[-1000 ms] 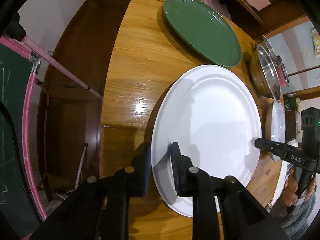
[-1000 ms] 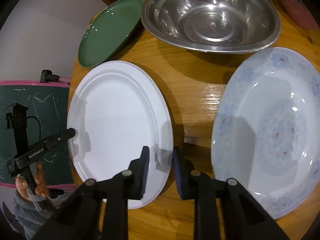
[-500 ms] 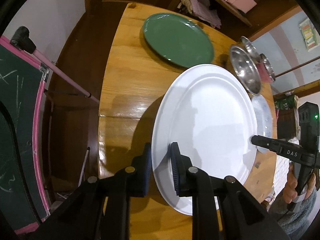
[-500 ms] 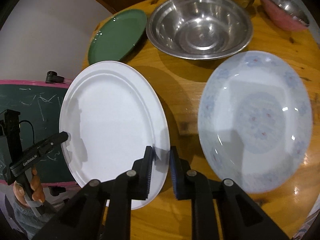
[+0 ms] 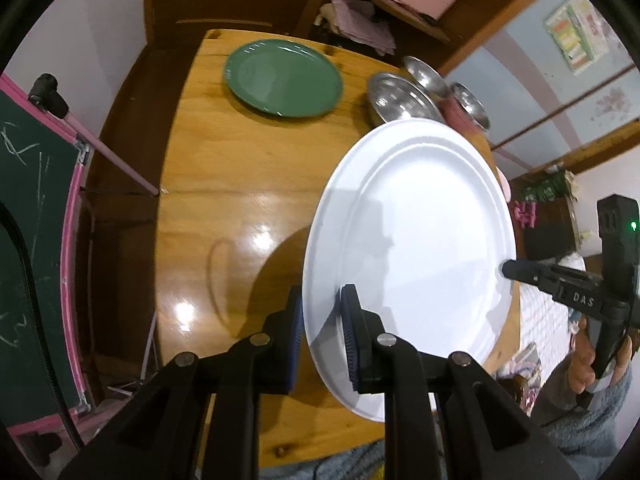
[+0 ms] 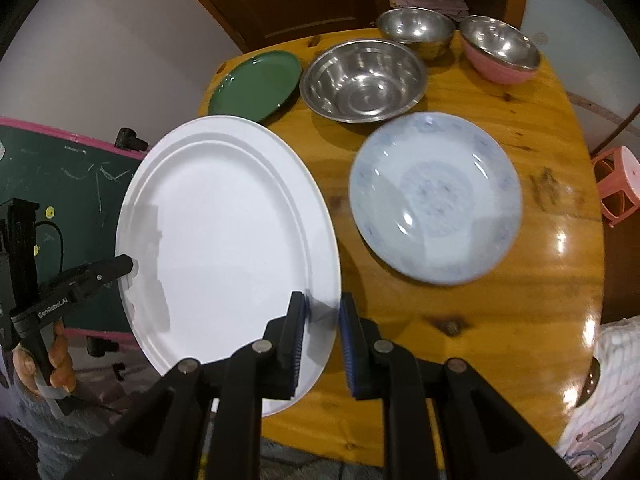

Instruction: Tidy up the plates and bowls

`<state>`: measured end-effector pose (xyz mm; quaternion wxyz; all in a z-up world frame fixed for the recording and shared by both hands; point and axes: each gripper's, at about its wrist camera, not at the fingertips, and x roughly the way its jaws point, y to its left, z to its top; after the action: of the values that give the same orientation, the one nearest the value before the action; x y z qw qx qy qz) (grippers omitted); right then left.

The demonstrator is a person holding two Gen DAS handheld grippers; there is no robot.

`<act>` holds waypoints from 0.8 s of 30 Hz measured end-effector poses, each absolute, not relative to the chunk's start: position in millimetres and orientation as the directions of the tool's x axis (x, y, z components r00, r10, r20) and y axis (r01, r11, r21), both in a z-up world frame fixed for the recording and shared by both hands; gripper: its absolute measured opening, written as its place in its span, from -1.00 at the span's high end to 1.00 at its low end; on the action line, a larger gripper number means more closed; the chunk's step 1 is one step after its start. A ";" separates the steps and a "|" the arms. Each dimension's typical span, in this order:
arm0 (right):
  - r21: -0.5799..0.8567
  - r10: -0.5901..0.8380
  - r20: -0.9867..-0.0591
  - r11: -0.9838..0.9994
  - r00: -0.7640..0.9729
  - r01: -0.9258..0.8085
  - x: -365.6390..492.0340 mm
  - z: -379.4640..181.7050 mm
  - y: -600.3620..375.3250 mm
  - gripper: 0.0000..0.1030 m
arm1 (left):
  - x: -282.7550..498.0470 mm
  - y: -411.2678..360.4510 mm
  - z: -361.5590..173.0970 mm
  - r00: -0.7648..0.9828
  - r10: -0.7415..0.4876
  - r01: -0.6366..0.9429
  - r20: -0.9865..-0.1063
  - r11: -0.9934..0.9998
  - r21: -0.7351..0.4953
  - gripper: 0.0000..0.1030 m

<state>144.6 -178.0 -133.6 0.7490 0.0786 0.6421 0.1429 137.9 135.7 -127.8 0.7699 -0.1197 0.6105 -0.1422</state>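
A large white oval plate (image 5: 416, 236) (image 6: 224, 240) hangs in the air above the wooden table (image 5: 224, 184), held at both ends. My left gripper (image 5: 322, 332) is shut on its near rim in the left wrist view; my right gripper (image 6: 323, 336) is shut on its opposite rim. Each gripper shows at the plate's far edge in the other's view: the right gripper (image 5: 508, 270), the left gripper (image 6: 126, 266). A green plate (image 5: 284, 76) (image 6: 256, 84) lies at the table's far end. A pale blue patterned plate (image 6: 436, 200) lies right of the white one.
A large steel bowl (image 6: 362, 80), a smaller steel bowl (image 6: 416, 30) and a pink bowl (image 6: 500, 50) with a steel inside stand at the back. A green chalkboard (image 5: 24, 216) with a pink frame stands beside the table. A pink stool (image 6: 618, 184) stands at the right.
Both grippers have lifted the white plate off the table and risen with it. The table and the other dishes look smaller and farther below.
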 end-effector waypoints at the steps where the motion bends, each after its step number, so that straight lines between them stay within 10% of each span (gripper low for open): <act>1: 0.295 0.308 -0.942 0.949 0.135 -0.112 138.6 -133.0 -181.0 0.68 | 132.1 133.0 -128.2 0.212 -0.369 0.079 -0.905 0.929 -0.360 0.69; 24: 0.238 0.239 -0.970 0.971 0.051 -0.023 69.0 -218.7 -197.8 0.66 | 59.6 103.1 -231.3 0.096 -0.318 0.021 -0.943 0.948 -0.318 0.66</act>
<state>69.0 -197.8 -218.8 0.7207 0.0789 0.6828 0.0908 59.6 103.1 -231.3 0.7317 -0.1121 0.6623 -0.1158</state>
